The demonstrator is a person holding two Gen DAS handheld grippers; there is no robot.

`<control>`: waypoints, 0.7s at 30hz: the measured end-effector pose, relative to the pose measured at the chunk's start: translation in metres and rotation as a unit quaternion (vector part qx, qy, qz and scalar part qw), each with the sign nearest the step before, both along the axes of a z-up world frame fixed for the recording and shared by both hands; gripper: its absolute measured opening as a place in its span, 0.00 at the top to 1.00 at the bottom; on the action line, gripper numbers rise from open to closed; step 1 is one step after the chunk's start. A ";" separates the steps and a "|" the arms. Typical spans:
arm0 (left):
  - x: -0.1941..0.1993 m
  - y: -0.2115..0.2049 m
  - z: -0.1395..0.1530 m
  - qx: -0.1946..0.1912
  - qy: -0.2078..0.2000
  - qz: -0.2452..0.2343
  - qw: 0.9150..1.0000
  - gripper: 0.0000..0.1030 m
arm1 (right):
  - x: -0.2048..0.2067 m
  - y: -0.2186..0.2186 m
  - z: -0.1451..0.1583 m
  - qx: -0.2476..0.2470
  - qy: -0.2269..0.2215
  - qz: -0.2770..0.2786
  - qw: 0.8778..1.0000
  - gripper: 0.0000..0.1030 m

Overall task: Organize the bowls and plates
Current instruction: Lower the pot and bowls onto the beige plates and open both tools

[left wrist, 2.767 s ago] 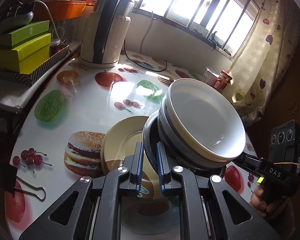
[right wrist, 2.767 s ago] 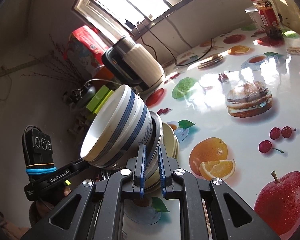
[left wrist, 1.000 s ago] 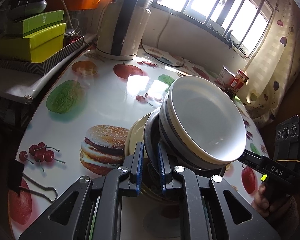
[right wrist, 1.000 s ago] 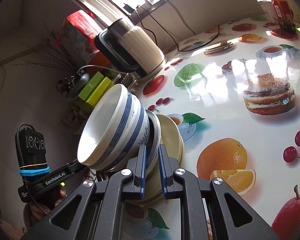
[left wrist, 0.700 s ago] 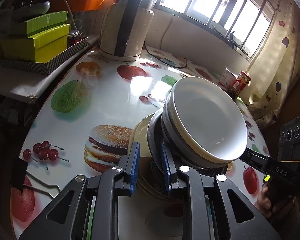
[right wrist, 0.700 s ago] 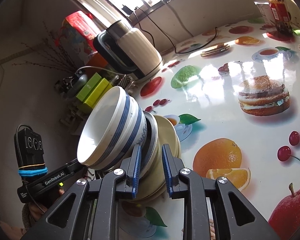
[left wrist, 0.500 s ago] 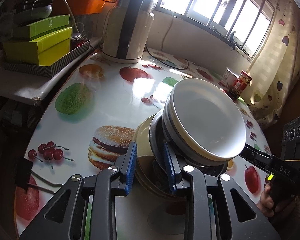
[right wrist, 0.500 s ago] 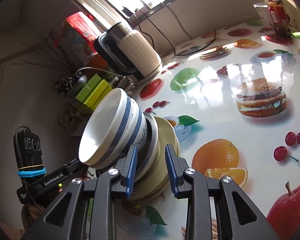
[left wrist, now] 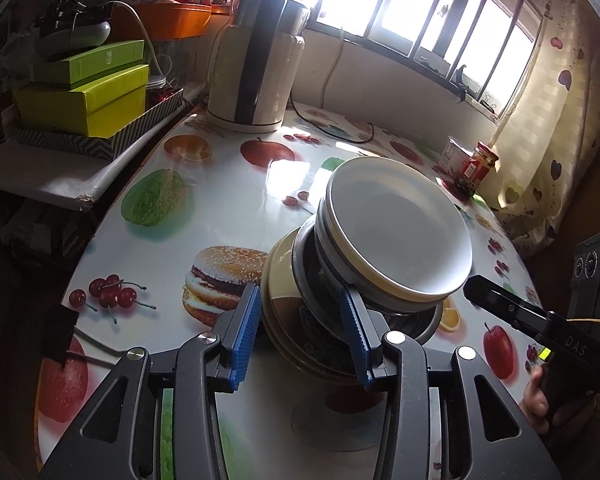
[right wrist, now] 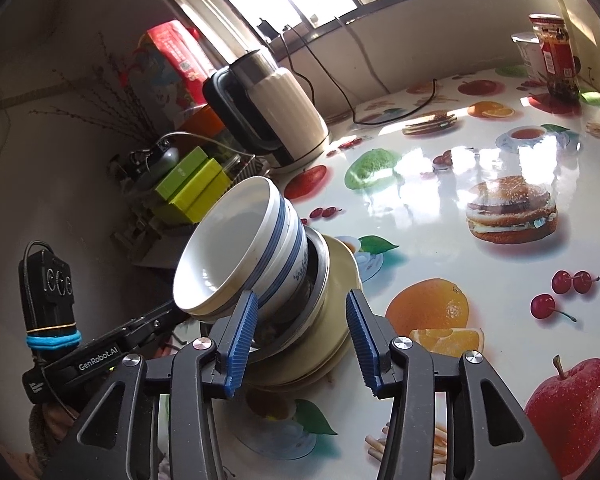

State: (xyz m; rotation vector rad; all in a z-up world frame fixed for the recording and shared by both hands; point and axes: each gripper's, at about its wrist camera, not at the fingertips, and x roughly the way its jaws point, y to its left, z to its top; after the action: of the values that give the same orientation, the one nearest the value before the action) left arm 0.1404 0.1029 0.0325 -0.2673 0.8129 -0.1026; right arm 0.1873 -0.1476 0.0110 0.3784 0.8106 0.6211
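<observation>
Two white bowls with blue stripes nest in a metal dish on cream plates. The whole stack rests on the fruit-print table. My left gripper is at the stack's near rim and its jaws are opening. The plate and dish edges lie between its blue pads, which no longer press. From the opposite side my right gripper straddles the same rims, its jaws opening too and its pads off them. Each view shows the other gripper behind the bowls.
A cream and black kettle stands at the back with its cord. Green boxes sit on a shelf beside the table. Jars stand near the curtain. A binder clip lies at the table's near edge.
Both grippers were shut on the stack's rim. Their jaws have since spread apart and let go of it. The stack stays where it was set on the table.
</observation>
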 end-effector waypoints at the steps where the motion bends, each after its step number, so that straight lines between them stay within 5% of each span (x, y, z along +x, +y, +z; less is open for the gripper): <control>1: -0.002 0.000 0.000 0.003 0.000 0.001 1.000 0.59 | -0.002 0.000 0.001 -0.001 -0.001 -0.001 1.000 0.55; 21: -0.035 -0.017 0.000 0.052 -0.008 0.019 0.998 0.58 | -0.035 -0.002 0.013 -0.046 -0.031 -0.009 0.998 0.45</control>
State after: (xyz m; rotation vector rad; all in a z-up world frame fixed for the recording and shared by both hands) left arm 0.1053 0.0863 0.0329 -0.1845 0.7947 -0.0263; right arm 0.1520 -0.1495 0.0240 0.2814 0.7728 0.5740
